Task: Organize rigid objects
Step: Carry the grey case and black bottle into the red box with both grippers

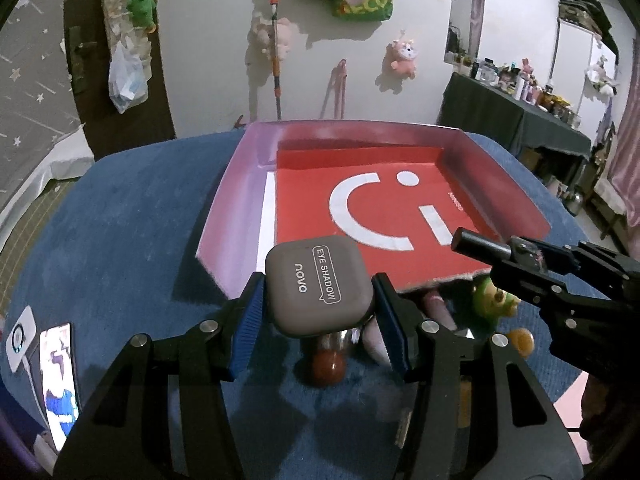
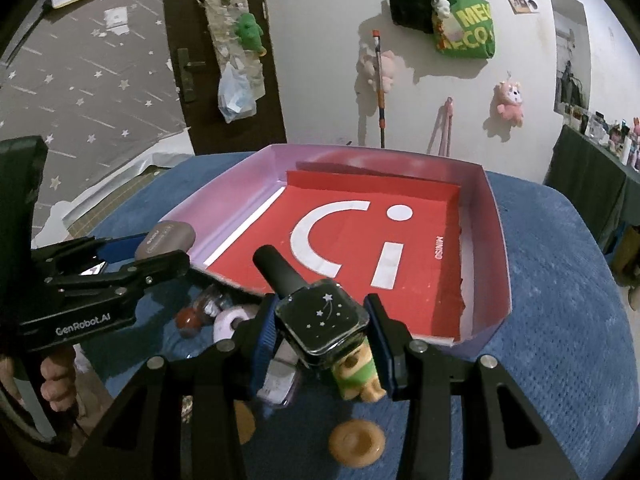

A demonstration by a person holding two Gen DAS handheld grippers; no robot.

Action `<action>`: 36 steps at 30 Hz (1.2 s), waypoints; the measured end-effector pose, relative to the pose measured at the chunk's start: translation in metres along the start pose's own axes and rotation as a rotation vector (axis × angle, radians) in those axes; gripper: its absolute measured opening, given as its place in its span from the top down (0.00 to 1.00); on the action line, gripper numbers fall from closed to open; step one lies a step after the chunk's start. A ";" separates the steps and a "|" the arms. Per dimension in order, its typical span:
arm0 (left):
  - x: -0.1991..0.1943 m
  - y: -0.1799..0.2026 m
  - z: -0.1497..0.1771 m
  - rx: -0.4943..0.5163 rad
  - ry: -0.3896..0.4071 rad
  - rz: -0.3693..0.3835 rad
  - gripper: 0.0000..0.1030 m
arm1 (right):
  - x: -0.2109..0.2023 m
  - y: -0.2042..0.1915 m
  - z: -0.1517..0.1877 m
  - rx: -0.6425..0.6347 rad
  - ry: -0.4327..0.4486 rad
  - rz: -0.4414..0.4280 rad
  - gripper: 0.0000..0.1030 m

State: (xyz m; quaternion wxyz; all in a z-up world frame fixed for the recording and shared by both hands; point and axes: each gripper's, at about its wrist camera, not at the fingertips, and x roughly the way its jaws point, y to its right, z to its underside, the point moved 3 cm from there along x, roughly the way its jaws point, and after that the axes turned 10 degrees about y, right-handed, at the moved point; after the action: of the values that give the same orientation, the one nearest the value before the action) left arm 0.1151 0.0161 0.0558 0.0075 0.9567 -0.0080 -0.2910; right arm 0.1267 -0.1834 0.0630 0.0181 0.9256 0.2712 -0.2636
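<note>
- Holding a grey eye-shadow case (image 1: 318,286), the left gripper (image 1: 318,312) has its blue pads (image 1: 250,328) pressed against both sides of it; the case sits tilted, lifted off the blue cloth (image 1: 120,232), just short of the near edge of the tray (image 1: 228,196).
- Clamped in the right gripper (image 2: 320,336) is a dark nail-polish bottle (image 2: 322,320) with small stars on its glass and a black cap (image 2: 276,270) pointing toward the tray.
- That tray is a shallow pink box with a red sheet (image 2: 424,280) bearing white curved marks lying flat inside it.
- On the cloth under the two grippers lies a small heap: a green and tan toy figure (image 2: 356,376), a brownish-red bottle (image 1: 326,364), a white round piece (image 2: 232,320) and a tan round disc (image 2: 356,442).
- A phone (image 1: 60,376) with a lit screen lies at the left edge of the cloth, beside a white charger (image 1: 20,338).
- Plush toys and a green bag (image 2: 468,28) hang on the white wall behind.
</note>
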 end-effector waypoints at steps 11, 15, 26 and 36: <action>0.027 -0.001 -0.029 -0.008 0.005 0.024 0.50 | 0.027 0.020 -0.024 0.034 -0.038 0.020 0.55; 0.040 -0.006 -0.036 -0.027 -0.005 0.023 0.50 | 0.038 0.027 -0.033 0.037 -0.049 0.034 0.55; 0.086 -0.018 -0.049 -0.054 -0.060 0.001 0.50 | 0.084 0.049 -0.045 0.043 -0.114 0.097 0.55; 0.128 -0.016 -0.041 -0.047 -0.150 -0.016 0.50 | 0.120 0.064 -0.038 0.055 -0.193 0.125 0.55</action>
State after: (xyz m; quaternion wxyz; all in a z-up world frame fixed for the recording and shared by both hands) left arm 0.2441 0.0304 0.0184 0.0268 0.9317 0.0058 -0.3621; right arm 0.2628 -0.1722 0.0288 0.0351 0.9112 0.2024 -0.3571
